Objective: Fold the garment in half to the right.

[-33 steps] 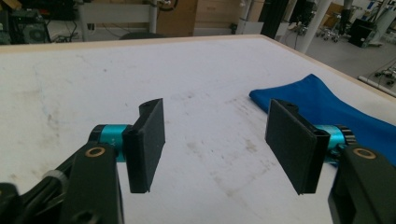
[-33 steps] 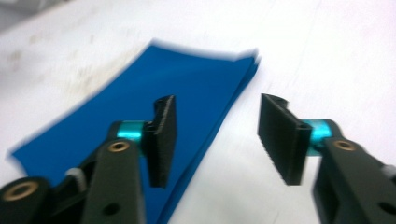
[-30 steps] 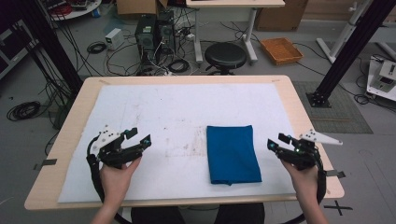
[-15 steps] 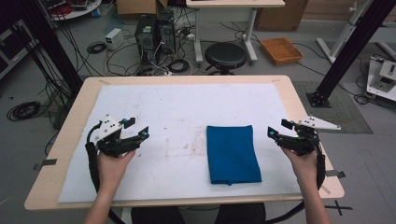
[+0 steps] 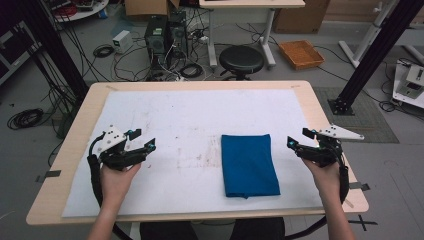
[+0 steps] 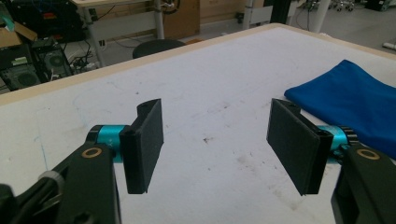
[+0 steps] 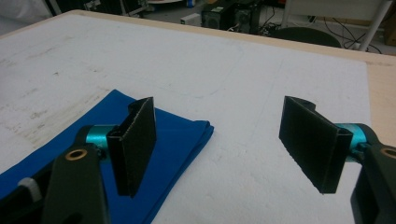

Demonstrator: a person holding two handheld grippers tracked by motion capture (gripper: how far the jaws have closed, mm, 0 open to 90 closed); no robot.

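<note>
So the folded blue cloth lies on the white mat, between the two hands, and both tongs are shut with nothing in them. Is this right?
Not quite: both tongs are open, not shut. The left tongs and right tongs show a wide gap between their jaws in each gripper view. The rest holds: the folded blue cloth lies on the white mat between the hands, and nothing is held.

White mat [image 5: 190, 120] on the table [image 5: 75, 145]: bare across its far half and between the 2 grippers. The only obstacle on it is 1 folded blue cloth [image 5: 249, 164], lying flat right of centre. Left gripper [image 5: 144, 141] and right gripper [image 5: 296, 138] stand wide-jawed at either side, apart from the cloth.
</note>
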